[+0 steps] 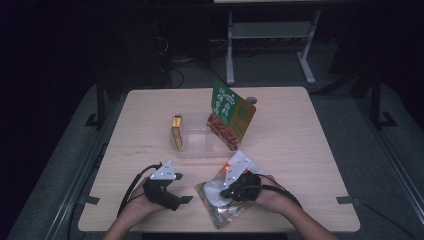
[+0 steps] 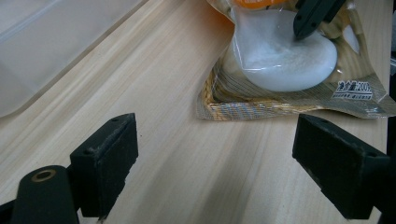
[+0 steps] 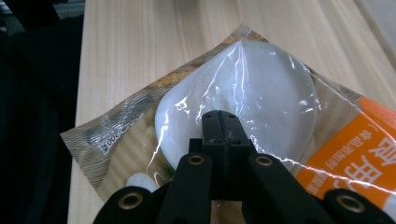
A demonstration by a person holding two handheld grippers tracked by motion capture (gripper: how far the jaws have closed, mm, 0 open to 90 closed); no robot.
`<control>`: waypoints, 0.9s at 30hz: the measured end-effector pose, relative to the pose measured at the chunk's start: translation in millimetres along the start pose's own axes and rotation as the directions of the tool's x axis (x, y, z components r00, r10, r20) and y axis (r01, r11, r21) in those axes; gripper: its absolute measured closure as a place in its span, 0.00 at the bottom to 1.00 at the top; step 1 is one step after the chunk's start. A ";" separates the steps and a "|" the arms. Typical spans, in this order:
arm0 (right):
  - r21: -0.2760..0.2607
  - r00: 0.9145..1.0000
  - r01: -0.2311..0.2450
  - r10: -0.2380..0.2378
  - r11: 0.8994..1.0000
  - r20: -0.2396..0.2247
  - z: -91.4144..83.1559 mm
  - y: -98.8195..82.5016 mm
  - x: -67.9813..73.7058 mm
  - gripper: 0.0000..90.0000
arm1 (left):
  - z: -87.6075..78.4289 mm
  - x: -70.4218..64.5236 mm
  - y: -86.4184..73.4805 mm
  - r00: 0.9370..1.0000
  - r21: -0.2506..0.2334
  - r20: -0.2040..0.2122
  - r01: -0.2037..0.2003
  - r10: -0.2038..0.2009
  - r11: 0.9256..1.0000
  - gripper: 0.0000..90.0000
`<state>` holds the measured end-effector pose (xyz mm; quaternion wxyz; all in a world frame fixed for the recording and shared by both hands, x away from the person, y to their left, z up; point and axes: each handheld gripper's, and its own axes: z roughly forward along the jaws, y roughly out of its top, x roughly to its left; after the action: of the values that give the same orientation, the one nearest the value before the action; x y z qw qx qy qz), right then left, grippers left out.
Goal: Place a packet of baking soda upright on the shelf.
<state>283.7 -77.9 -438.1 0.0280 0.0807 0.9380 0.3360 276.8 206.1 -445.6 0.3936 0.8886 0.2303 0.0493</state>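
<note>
Right tool (image 3: 223, 122) closed, pinching film of clear snack bag (image 3: 243, 88) (white disc inside) lying flat at bench (image 1: 300, 150) front edge. Left tool (image 2: 215, 163) open, empty, just beside bag.

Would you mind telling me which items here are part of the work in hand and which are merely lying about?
In use:
- clear food bag with white pieces inside, pinched by the shut right gripper
- left gripper, open, resting beside the bag

Probably part of the job:
- clear plastic tray

Lying about:
- small yellow box in the tray
- green and orange packet standing in the tray
</note>
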 end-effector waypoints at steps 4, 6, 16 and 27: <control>-0.060 0.997 -0.047 0.050 0.997 0.053 -24.5 -8.6 -7.3 1.00 | 1.9 -1.8 2.5 1.000 -0.020 0.010 0.019 -0.019 1.000 0.15; -0.083 0.990 -0.113 0.119 0.990 0.080 -37.8 -16.1 -10.8 0.94 | 3.8 -2.3 5.0 1.000 -0.025 0.012 0.009 -0.009 1.000 0.15; -0.202 0.912 -0.283 0.329 0.937 0.244 -94.4 -63.9 -31.1 0.63 | 22.5 -6.3 25.0 0.999 -0.034 0.048 0.002 0.000 0.999 0.17; -0.223 0.875 -0.344 0.398 0.912 0.275 -102.9 -86.4 -40.3 0.50 | 66.3 -4.2 48.9 0.990 0.003 0.141 0.001 -0.001 1.000 0.27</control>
<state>300.9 -214.9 -413.5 0.1184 0.3093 0.8566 0.3956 309.0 130.8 -455.4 0.4078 0.8903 0.2023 -0.0140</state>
